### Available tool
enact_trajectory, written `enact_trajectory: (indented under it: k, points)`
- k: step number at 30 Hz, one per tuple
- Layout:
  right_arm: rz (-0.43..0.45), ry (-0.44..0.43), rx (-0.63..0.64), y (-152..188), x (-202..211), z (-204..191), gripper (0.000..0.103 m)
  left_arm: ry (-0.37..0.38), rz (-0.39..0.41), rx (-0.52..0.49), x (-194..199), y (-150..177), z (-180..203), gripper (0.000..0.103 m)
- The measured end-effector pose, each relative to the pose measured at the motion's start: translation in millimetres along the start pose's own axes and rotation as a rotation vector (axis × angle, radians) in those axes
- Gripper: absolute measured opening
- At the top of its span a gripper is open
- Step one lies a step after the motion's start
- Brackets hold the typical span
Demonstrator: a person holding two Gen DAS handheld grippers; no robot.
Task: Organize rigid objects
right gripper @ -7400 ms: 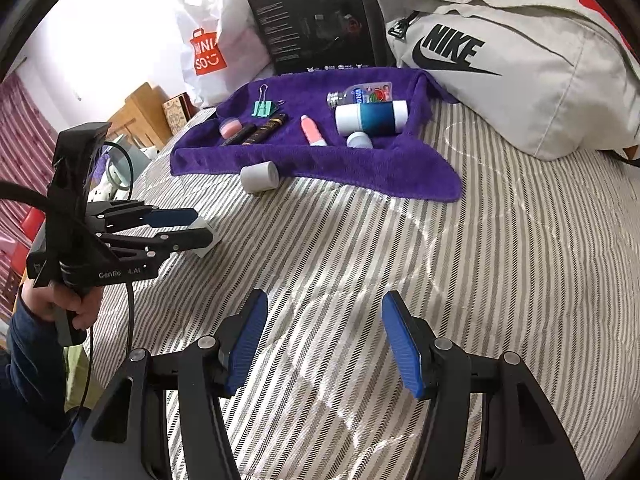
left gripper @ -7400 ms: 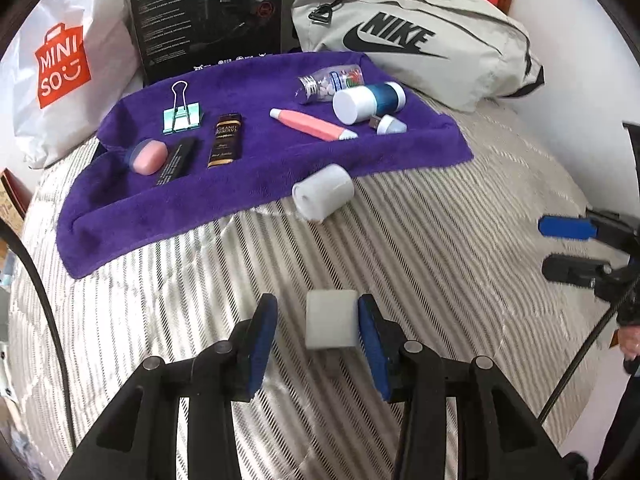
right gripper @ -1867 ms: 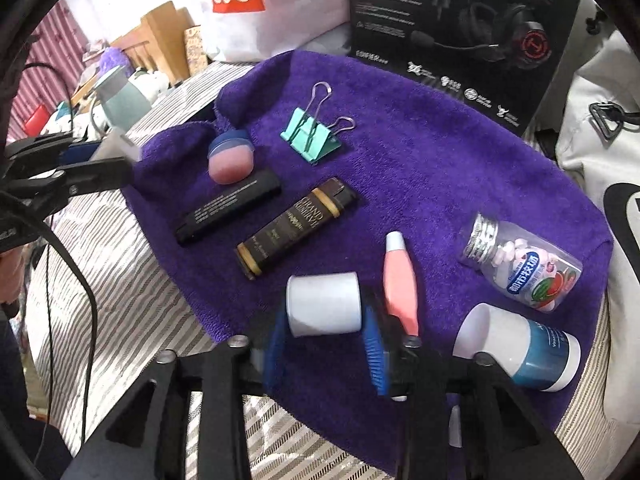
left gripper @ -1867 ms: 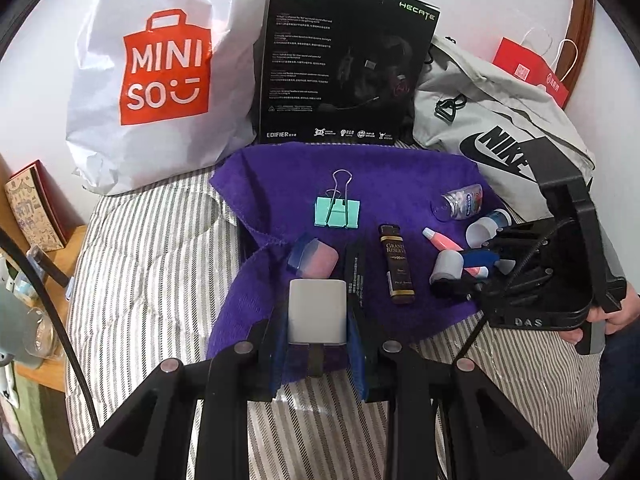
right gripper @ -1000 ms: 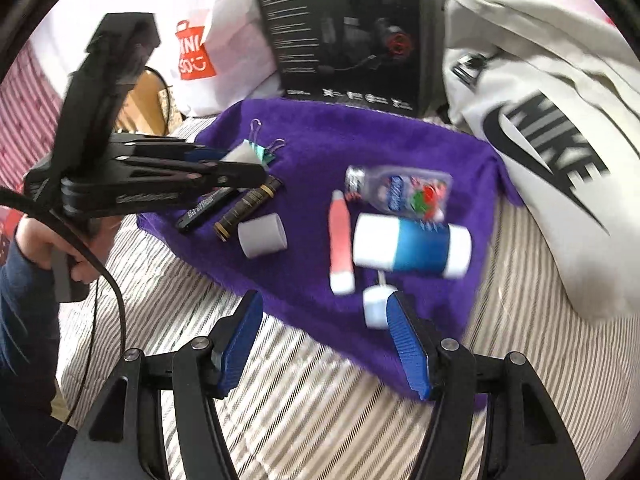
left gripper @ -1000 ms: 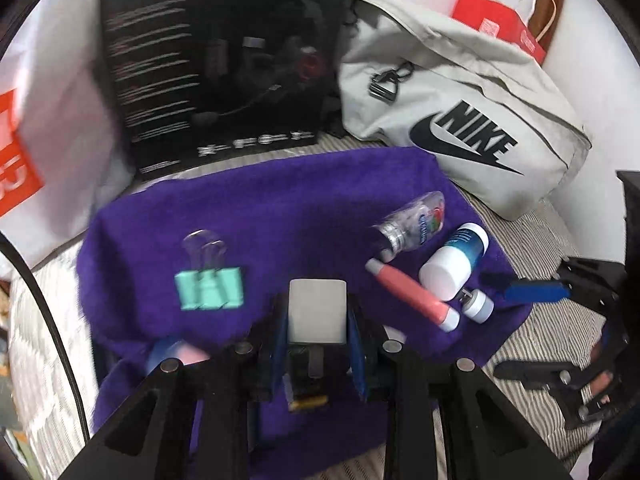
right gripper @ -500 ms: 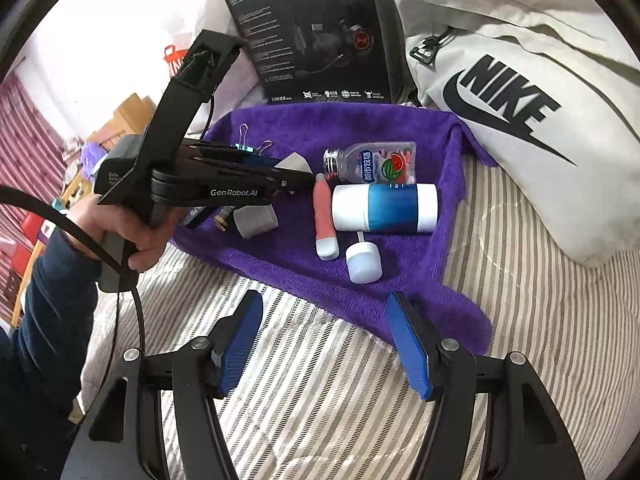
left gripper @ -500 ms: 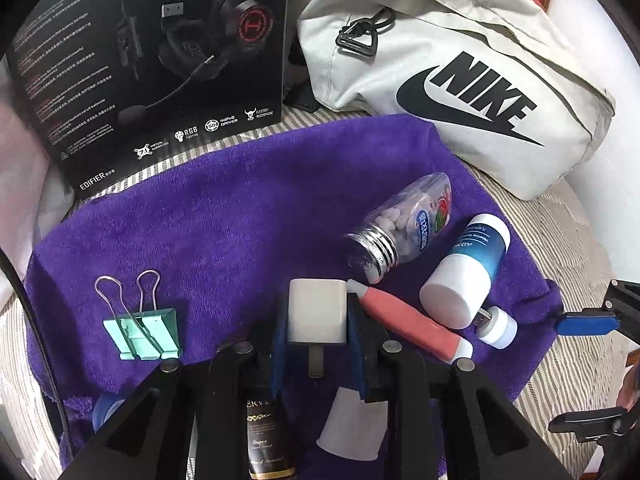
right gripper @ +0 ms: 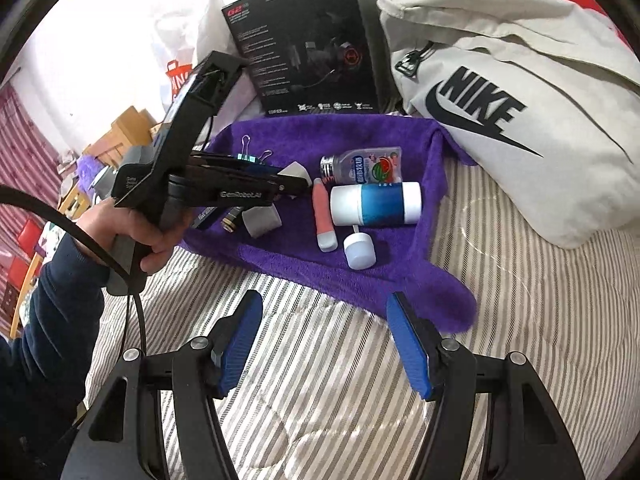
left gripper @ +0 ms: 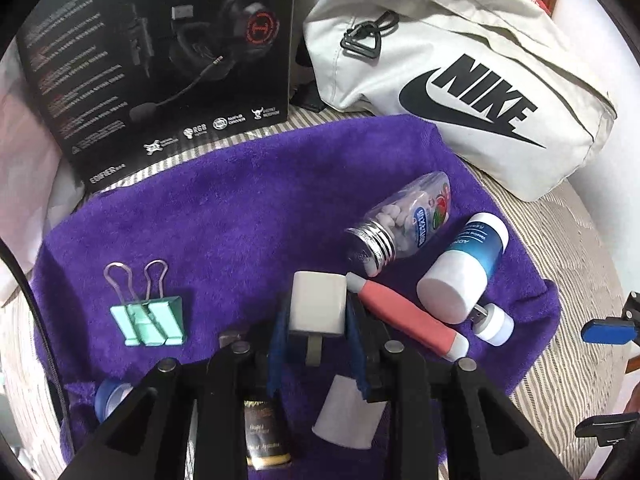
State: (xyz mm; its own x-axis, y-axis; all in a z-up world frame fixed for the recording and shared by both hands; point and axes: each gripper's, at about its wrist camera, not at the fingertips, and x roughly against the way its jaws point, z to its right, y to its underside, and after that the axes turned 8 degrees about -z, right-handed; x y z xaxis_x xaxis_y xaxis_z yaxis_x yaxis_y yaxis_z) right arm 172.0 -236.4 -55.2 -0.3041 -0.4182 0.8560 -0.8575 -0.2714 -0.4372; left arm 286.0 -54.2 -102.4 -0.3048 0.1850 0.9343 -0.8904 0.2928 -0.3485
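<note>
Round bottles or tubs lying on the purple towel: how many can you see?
2. A clear plastic bottle of white tablets lies toward the towel's back right; a blue-and-white tub lies beside it, nearer the edge. The gripper may hide others.

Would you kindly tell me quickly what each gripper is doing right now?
Left gripper: shut on the white charger block, held above the purple towel.
Right gripper: open, holding nothing, over the striped bedspread.
</note>
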Motion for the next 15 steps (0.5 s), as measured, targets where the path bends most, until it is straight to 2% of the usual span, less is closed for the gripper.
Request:
enact_trajectory:
  k: [3,5,7,9,10,14,15]
  points:
    - [0.018,0.029,-0.017,5,8,-3,0.074,-0.009,0.035,0.018,19,6,1,0.051]
    - [0.034,0.057,-0.021,9,12,-6,0.079,-0.018,0.072,0.03,37,12,2,0.073]
    - [0.045,0.069,-0.028,12,17,-10,0.082,-0.031,0.097,0.036,51,18,3,0.082]
    - [0.057,0.065,-0.04,13,21,-13,0.086,-0.041,0.111,0.043,66,28,5,0.084]
    - [0.066,0.066,-0.049,14,22,-15,0.088,-0.048,0.113,0.052,71,33,5,0.089]
    - [0.104,0.07,-0.106,15,26,-22,0.095,-0.086,0.153,0.118,97,65,4,0.103]
    - [0.115,0.069,-0.118,16,27,-24,0.097,-0.086,0.16,0.136,104,75,4,0.103]
